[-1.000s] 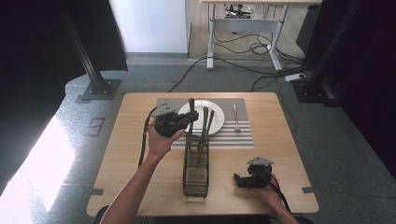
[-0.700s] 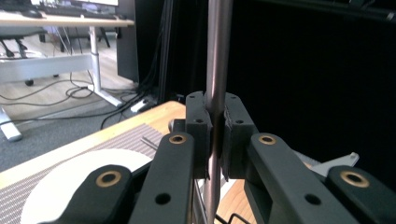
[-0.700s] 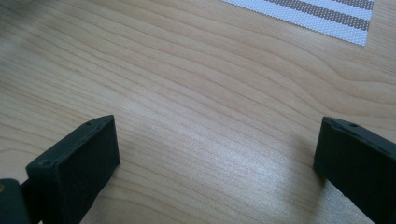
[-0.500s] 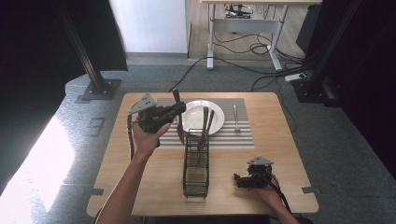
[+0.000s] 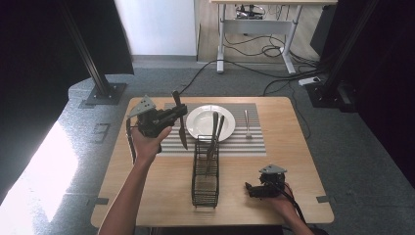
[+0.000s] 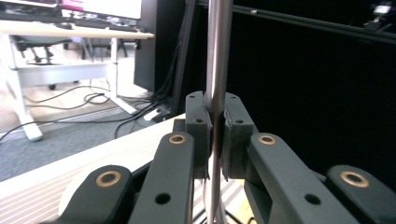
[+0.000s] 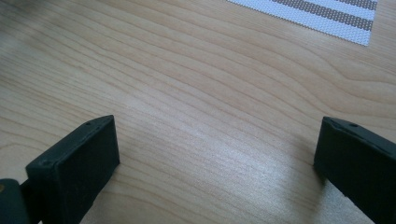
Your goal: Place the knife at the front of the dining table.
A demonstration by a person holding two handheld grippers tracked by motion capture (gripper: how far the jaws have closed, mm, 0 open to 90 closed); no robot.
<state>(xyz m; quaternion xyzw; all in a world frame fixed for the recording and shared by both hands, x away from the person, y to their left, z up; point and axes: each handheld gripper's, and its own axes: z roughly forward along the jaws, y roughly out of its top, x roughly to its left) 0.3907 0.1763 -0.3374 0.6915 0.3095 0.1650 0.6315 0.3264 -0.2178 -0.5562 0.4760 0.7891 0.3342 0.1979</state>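
Observation:
My left gripper (image 5: 179, 114) is raised above the table's left side, shut on a long metal utensil (image 5: 181, 128) that hangs nearly upright over the striped placemat (image 5: 249, 142), left of the white plate (image 5: 201, 122). In the left gripper view the utensil's shaft (image 6: 217, 51) is pinched between the pads of my left gripper (image 6: 215, 126). A black wire rack (image 5: 205, 176) stands mid-table with two utensils (image 5: 216, 131) sticking up from it. My right gripper (image 5: 250, 190) rests on the wood at the front right. It is open with bare table between the fingers of my right gripper (image 7: 215, 154).
A fork (image 5: 247, 122) lies on the placemat right of the plate. The wooden table (image 5: 303, 161) is ringed by grey floor, with black stands and cables behind. A corner of the placemat (image 7: 327, 18) lies ahead of the right gripper.
My left gripper has carried the utensil leftward, away from the rack, to a spot left of the plate. The right gripper has stayed put.

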